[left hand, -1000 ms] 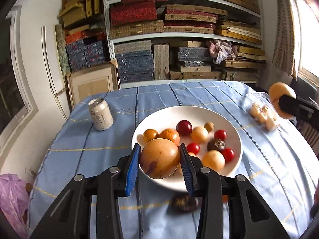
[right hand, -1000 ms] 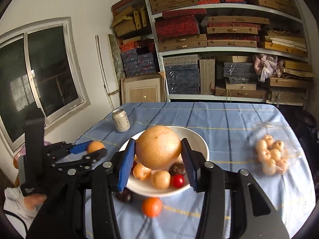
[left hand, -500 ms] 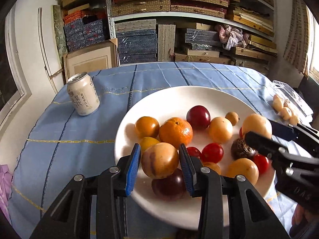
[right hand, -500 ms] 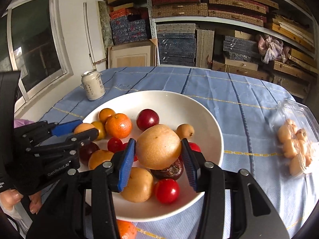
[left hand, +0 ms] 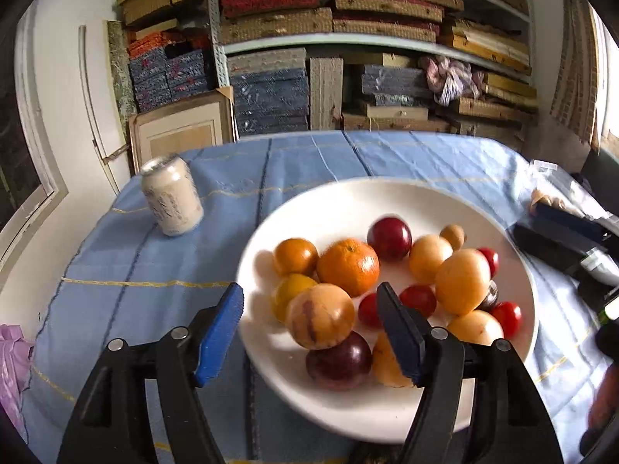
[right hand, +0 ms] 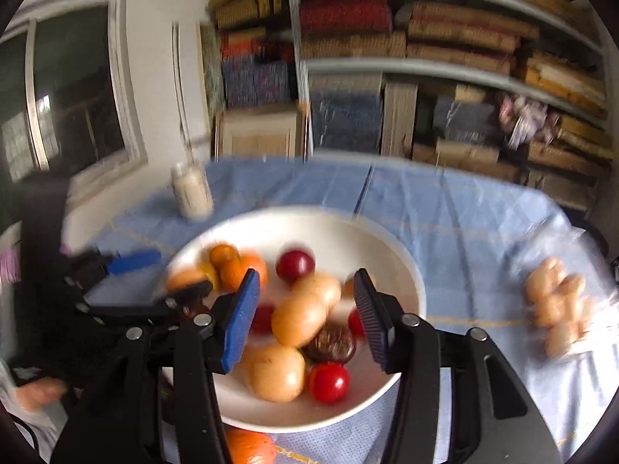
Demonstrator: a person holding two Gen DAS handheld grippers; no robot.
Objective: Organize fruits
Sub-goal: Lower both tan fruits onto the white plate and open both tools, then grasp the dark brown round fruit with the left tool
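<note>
Left wrist view: left gripper [left hand: 309, 321] jaws now apart, its tan fruit [left hand: 320, 316] released onto the plate [left hand: 329, 208]; right gripper [right hand: 303, 311] likewise open, its fruit [right hand: 300, 319] delivered. Remaining: orange [right hand: 247, 446] on worktop.

A plate [left hand: 387, 201] is set on the bench [left hand: 162, 266], and the fruits [left hand: 348, 266] are piled in its near half. A can [left hand: 172, 195] is stood behind and to the left of the plate, while a clear tray [right hand: 561, 305] is laid well apart to its right. Shelves [left hand: 367, 42] are placed behind the bench.
</note>
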